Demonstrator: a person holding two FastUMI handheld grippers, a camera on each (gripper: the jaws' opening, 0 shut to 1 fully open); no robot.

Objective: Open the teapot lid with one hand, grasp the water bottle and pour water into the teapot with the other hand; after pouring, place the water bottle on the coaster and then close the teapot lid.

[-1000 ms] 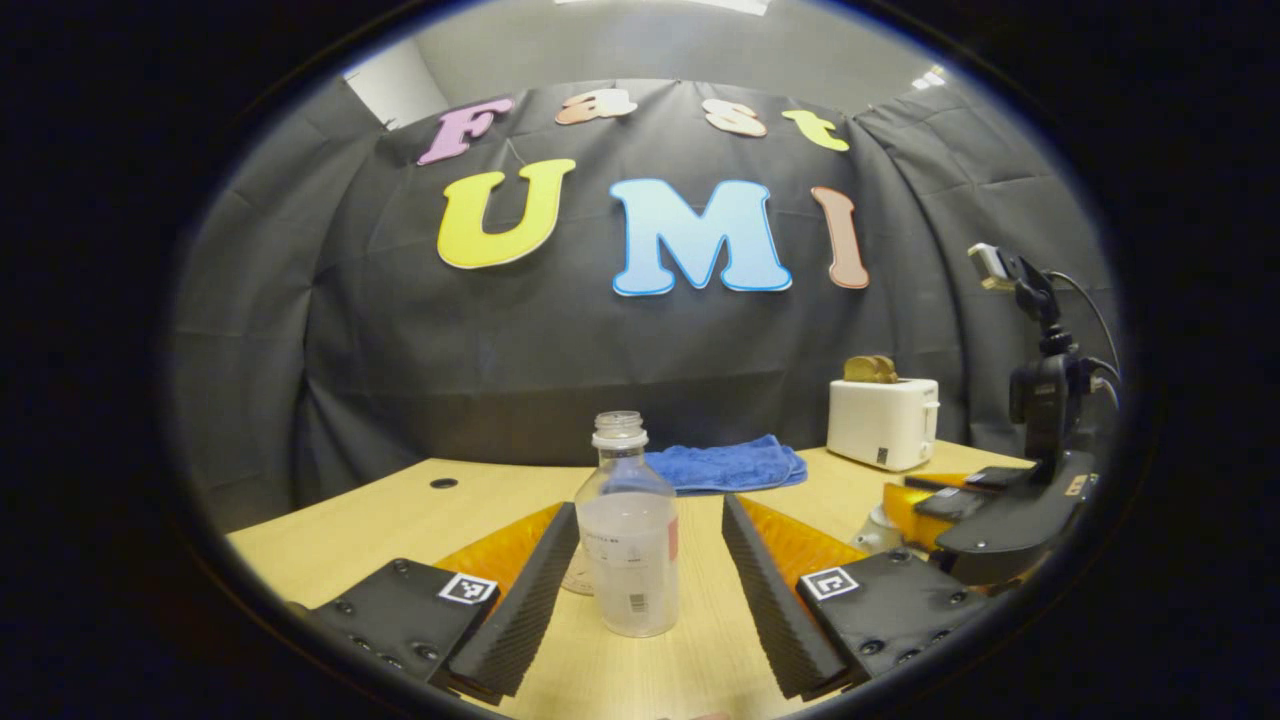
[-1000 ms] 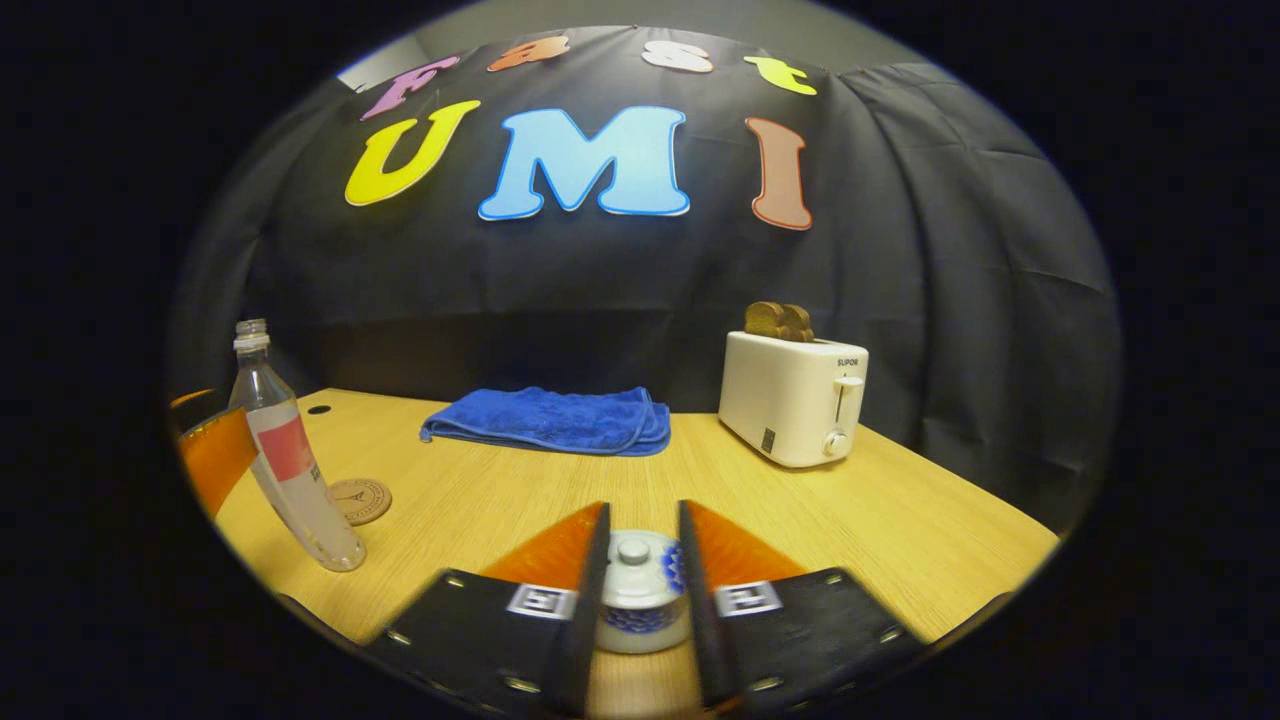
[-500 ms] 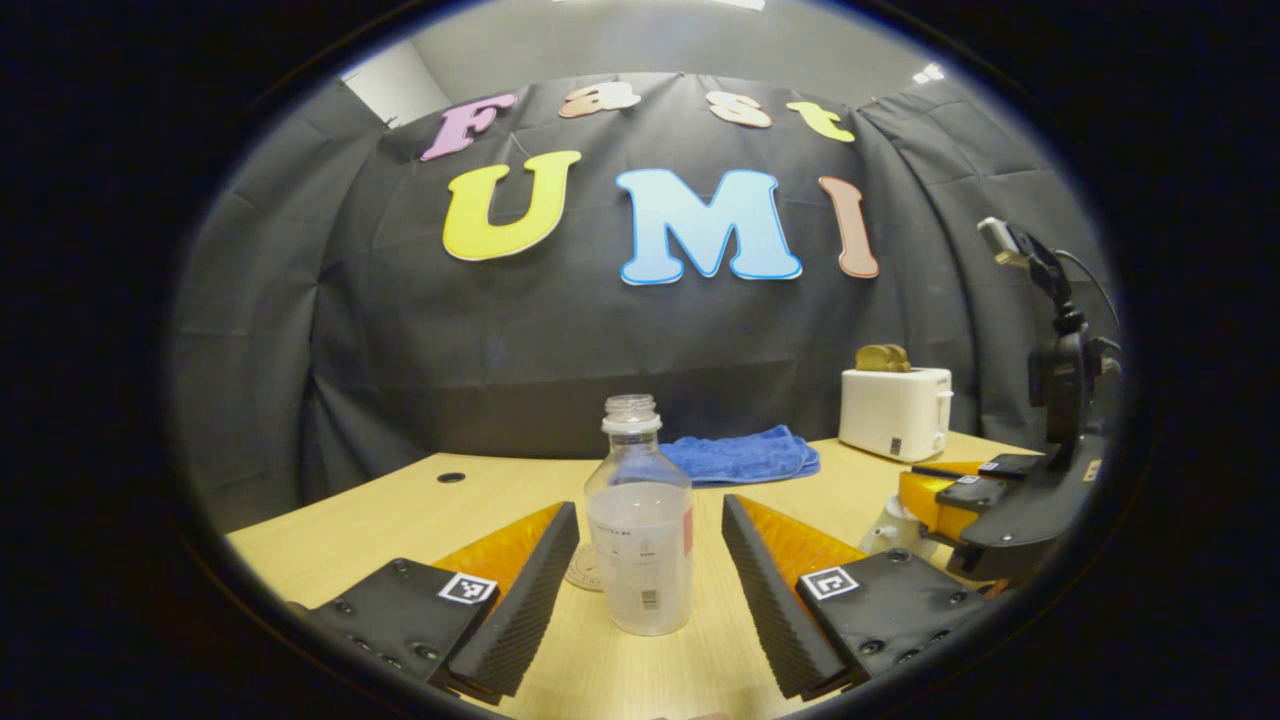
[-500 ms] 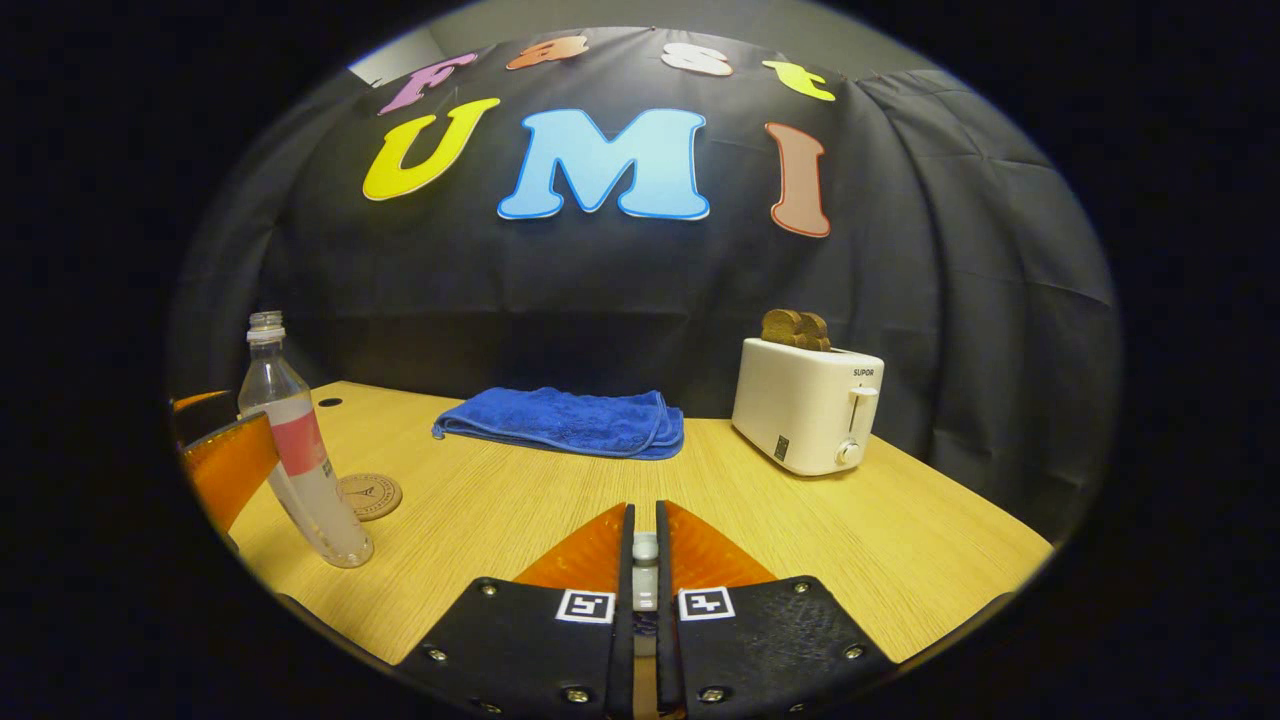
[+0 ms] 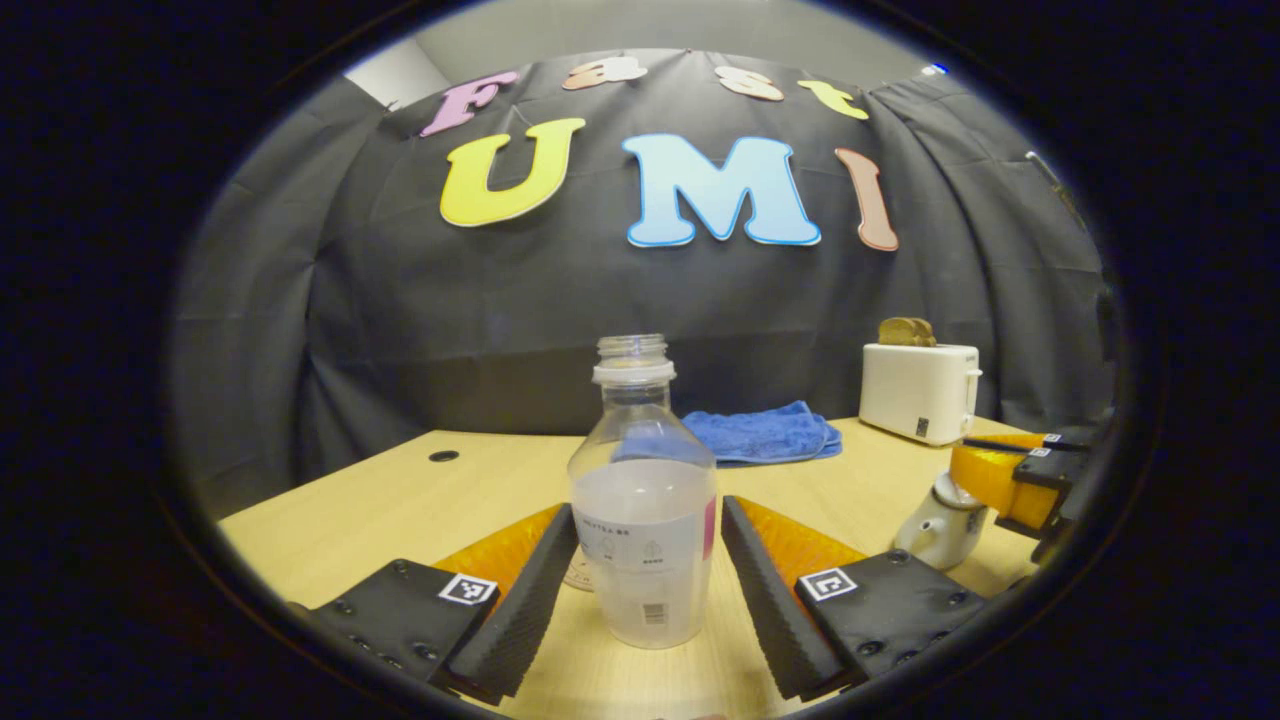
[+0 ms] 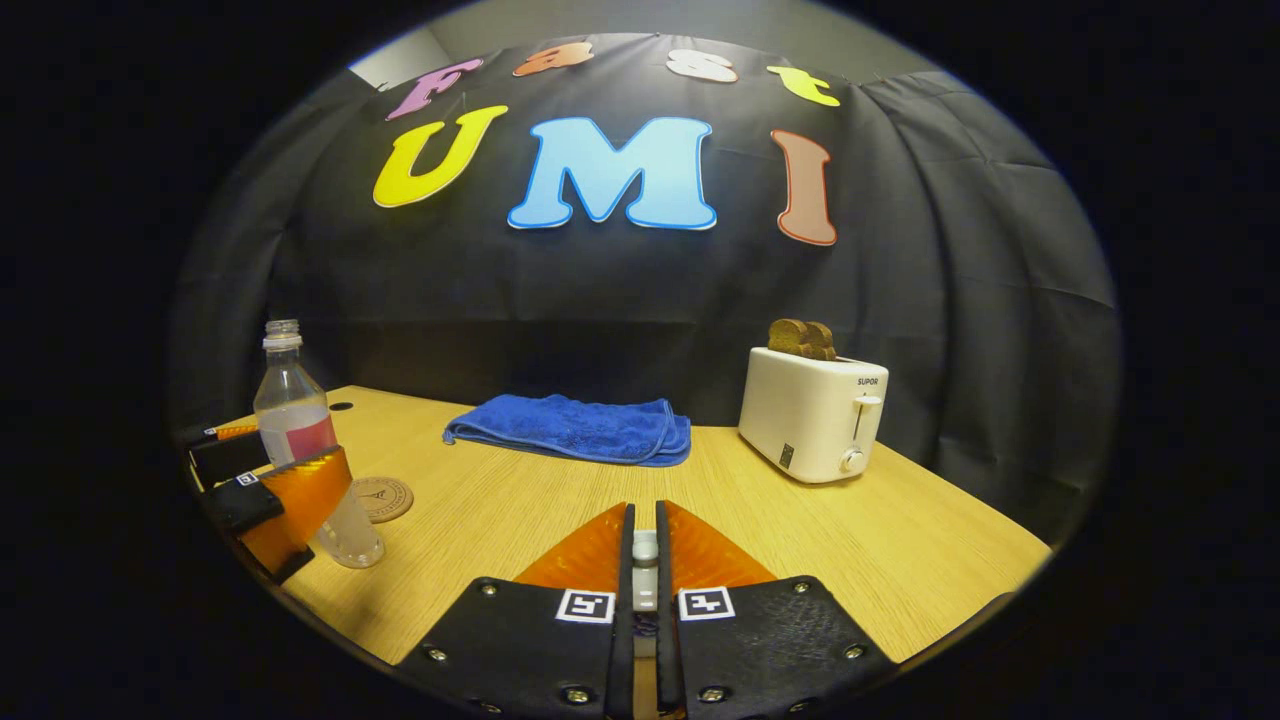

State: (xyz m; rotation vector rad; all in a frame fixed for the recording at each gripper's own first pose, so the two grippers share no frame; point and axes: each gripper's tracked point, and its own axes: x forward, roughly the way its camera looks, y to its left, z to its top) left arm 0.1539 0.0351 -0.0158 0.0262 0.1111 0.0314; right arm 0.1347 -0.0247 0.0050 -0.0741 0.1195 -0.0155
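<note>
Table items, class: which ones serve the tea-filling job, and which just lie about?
For the job:
water bottle
teapot
teapot lid
coaster

Lying about:
blue cloth
toaster holding toast

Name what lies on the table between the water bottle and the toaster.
In the right gripper view, a folded blue towel lies toward the back between the water bottle and the toaster; a round coaster sits just beside the bottle.
</note>
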